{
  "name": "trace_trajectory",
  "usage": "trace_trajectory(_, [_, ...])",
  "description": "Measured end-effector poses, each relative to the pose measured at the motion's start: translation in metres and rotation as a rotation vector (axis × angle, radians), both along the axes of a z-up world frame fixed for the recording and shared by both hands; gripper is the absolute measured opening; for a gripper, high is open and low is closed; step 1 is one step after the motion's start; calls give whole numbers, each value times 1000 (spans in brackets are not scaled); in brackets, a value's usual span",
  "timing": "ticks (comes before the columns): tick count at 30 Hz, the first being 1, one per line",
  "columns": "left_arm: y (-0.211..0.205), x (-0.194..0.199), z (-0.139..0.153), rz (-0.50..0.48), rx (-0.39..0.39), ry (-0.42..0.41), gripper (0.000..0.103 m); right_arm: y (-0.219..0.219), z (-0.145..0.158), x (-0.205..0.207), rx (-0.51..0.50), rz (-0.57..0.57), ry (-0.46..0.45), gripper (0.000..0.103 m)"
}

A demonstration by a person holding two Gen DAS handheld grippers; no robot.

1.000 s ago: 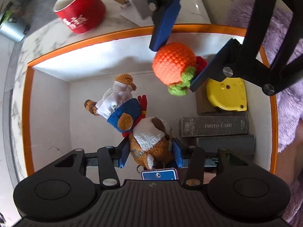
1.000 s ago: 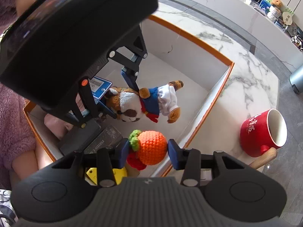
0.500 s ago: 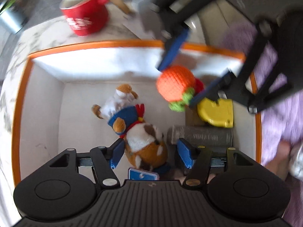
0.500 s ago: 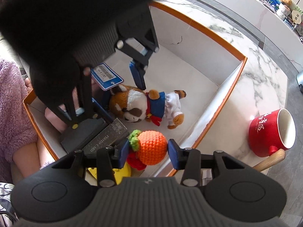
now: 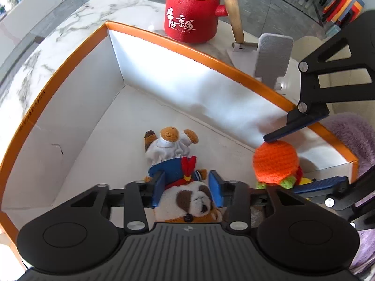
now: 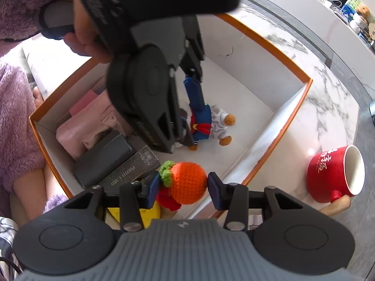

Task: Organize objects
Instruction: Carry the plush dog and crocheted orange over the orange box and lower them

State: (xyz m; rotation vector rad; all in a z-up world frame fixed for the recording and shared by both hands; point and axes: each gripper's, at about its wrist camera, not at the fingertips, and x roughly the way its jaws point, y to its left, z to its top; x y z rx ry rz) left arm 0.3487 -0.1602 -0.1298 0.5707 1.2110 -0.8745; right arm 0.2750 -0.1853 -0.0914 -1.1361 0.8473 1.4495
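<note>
A plush dog (image 5: 178, 164) in a blue and white outfit lies on the floor of the orange-rimmed white box (image 5: 187, 49). My left gripper (image 5: 186, 188) straddles its head with the blue pads apart, open around it. In the right wrist view the dog (image 6: 211, 126) shows partly behind the left gripper. My right gripper (image 6: 181, 187) is shut on an orange crocheted fruit (image 6: 187, 182) with green leaves, held above the box's near corner. The fruit also shows in the left wrist view (image 5: 275, 161).
A red mug (image 5: 192, 16) with a wooden handle stands outside the box on the marble table, beside a grey phone stand (image 5: 273, 58). Inside the box lie a photo card box (image 6: 131, 173), a dark case (image 6: 103, 161), a pink pouch (image 6: 86, 126) and a yellow object (image 6: 150, 213).
The left gripper let go of the plush dog, which now rests on the box floor, and it swung round above it. The right gripper still holds the fruit.
</note>
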Motion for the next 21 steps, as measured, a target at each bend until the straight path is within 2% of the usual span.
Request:
trace_trajectory(2, [2,-3,2,-30,0,-10,29,-2,-1,-1,-11,11,1,46])
trace_trajectory(4, [6,-14,8,-74,-21,14,23,-3,-3,-2,-24,24,9,46])
trace_trajectory(8, [6,-31,15,-182,-30,12,23,-2,-6,0,-61,23,27,46])
trace_trajectory(12, [6,-35,17,-204,-70,45,23,2,-10,-1,-86,3,36,46])
trace_trajectory(14, [4,-40,16,-232,-81,70,17,4,-13,-5,-91,7,29,46])
trace_trajectory(16, [4,-41,12,-229,-67,71,16,4,-16,-9,-101,12,22,47])
trace_trajectory(21, [9,-41,12,-199,-92,78,16,3,-18,-12,-118,5,21,47])
